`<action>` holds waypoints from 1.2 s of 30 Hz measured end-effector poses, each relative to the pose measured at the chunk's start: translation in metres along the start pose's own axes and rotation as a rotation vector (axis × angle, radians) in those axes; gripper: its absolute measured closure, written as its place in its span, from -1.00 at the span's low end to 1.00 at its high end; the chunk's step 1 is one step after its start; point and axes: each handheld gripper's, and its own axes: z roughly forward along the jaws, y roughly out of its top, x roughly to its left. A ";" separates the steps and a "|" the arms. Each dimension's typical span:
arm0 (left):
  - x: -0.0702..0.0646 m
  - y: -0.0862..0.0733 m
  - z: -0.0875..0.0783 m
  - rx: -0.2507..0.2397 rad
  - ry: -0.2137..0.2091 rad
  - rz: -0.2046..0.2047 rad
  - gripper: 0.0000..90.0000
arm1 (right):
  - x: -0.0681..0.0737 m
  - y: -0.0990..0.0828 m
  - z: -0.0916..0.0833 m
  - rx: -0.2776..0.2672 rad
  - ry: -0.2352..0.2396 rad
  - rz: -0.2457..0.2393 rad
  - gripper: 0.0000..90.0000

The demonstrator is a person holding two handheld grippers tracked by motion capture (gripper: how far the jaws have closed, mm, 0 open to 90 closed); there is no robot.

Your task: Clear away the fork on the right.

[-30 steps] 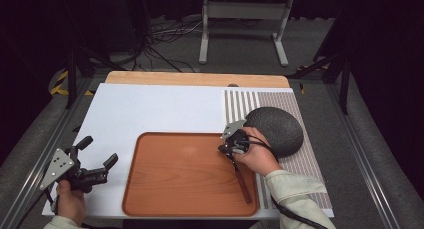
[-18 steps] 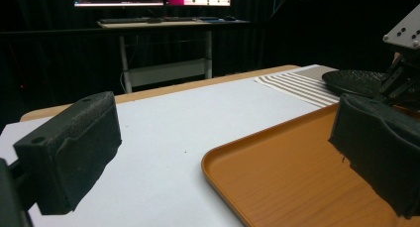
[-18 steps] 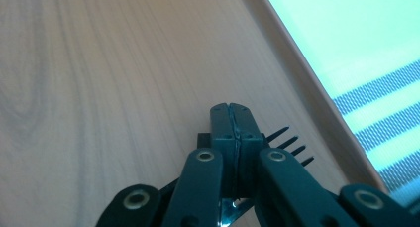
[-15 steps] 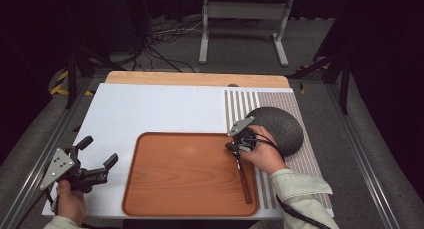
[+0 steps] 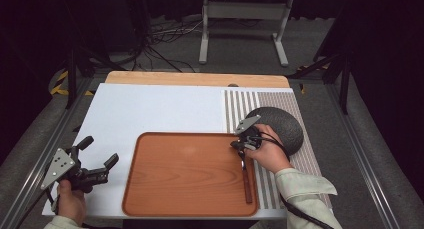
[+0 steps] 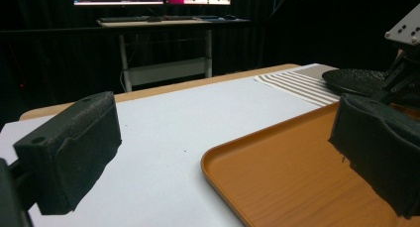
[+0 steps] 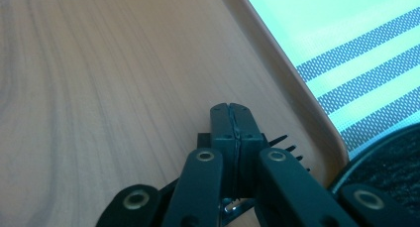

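Gripping: right gripper (image 5: 243,145), jaws pressed together on the neck of a fork (image 5: 245,175).
Fork: tines (image 7: 291,148) beside the jaws; wooden handle lying along the right edge of the wooden tray (image 5: 185,174).
Left gripper (image 5: 96,161): jaws wide apart, holding nothing, left of the tray.
Dark round plate (image 5: 280,126): on striped mat (image 5: 239,106), just beside the right hand (image 5: 267,151).

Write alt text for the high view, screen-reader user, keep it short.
The right hand-held gripper, jaws shut on a wooden-handled fork, holds it over the right edge of a brown wooden tray. A dark round plate sits just beyond on a striped placemat. The left hand-held gripper hovers open at the table's near left corner, holding nothing.
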 end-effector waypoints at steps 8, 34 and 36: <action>0.000 0.000 0.001 -0.001 0.000 -0.004 -1.00 | 0.000 -0.001 -0.002 -0.004 -0.004 -0.003 1.00; -0.001 -0.001 0.001 0.008 -0.004 0.000 -0.99 | 0.018 0.007 -0.073 -0.307 -0.052 -0.026 -0.66; -0.001 -0.001 0.000 0.008 -0.004 0.002 -1.00 | 0.018 0.004 -0.079 -0.326 -0.061 -0.026 -0.67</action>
